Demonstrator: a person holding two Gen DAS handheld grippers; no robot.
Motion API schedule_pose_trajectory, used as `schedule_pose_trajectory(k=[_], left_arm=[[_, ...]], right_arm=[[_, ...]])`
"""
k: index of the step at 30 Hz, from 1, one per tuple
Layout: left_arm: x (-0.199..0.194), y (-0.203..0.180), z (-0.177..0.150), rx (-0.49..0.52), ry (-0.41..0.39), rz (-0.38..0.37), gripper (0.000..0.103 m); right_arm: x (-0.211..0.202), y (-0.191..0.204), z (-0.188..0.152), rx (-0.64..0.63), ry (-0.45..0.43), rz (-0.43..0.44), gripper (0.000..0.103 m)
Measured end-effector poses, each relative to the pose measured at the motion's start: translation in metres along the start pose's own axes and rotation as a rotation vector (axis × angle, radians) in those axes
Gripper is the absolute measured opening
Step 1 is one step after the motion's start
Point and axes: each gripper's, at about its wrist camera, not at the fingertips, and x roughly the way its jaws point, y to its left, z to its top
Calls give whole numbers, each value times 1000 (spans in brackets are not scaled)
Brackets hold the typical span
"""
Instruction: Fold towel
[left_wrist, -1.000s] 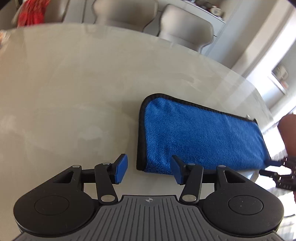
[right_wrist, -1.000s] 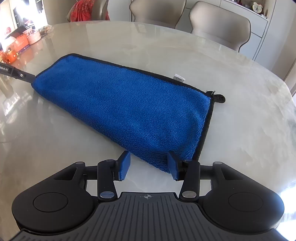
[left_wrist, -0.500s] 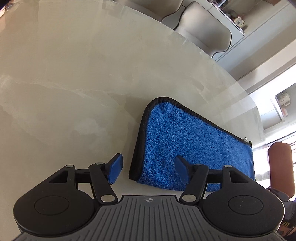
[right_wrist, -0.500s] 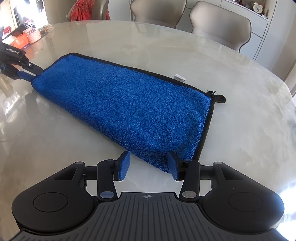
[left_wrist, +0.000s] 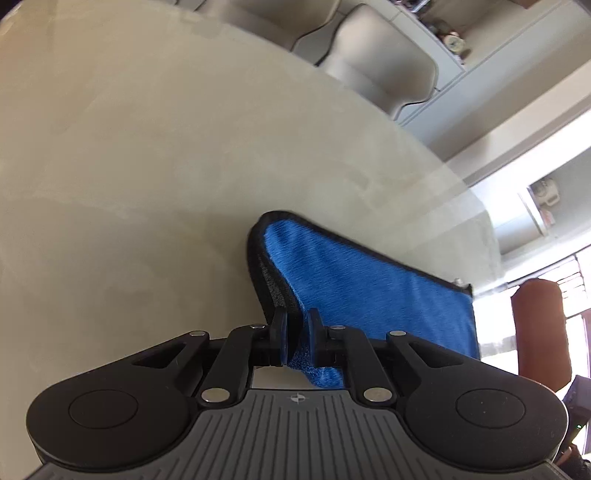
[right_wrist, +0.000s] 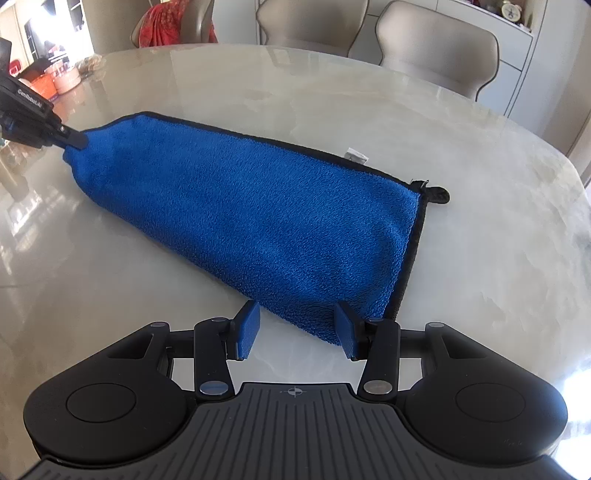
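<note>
Blue towel with black edging, cream marbled table

Glossy marble table, folded blue towel on it

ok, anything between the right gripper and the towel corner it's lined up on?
Nothing visible. The right gripper is open, with the near corner of the blue microfibre towel lying between its fingers; only bare marble table lies around it.
</note>
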Motion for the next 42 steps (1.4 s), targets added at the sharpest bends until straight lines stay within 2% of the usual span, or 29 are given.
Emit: schedule_pose_trajectory(k=[3,6,11,16,19,22,26,28,29,30,31,32,33,35,38,42], left_arm=[[-3,-17,5,42,-5,-26,9],[-2,-27,9,42,-4,-60,9],[2,-48,12,72,13,-101,9],[1,-57,14,88,25,-119,9],[-1,-56,15,82,28,-121,9],[-3,-51,14,68,30,-124,9],[2,-48,16,48,31,-132,9],[4,-46,16,43,41,-146,9],[3,-45,15,38,43,-153,12],[2,-42,15,30,43,-160,16],[1,-38,14,18,33,-170,19],[-1,-35,14,5,19,-175,30],[-3,-31,13,-10,0,-168,45],[-7,-22,13,-40,-28,-144,55],[-6,-7,14,-104,-45,-119,55],[6,9,19,-193,-17,-139,58]], right_arm=[[-1,-1,0,6,-4,2,46],[-5,2,2,-1,-13,-7,46],[-24,25,17,-92,-117,47,46],[-29,90,41,-245,-284,203,46],[-10,128,54,-313,-327,233,46],[13,155,63,-371,-331,193,45],[33,170,75,-385,-358,144,41],[37,171,79,-375,-364,133,26],[40,171,82,-367,-364,129,14],[42,169,85,-342,-351,135,11],[45,166,88,-317,-339,141,10],[44,162,89,-293,-338,153,9],[43,159,89,-270,-336,165,9],[41,151,90,-226,-337,178,9],[36,141,93,-167,-334,199,9],[35,135,94,-154,-330,213,9]])
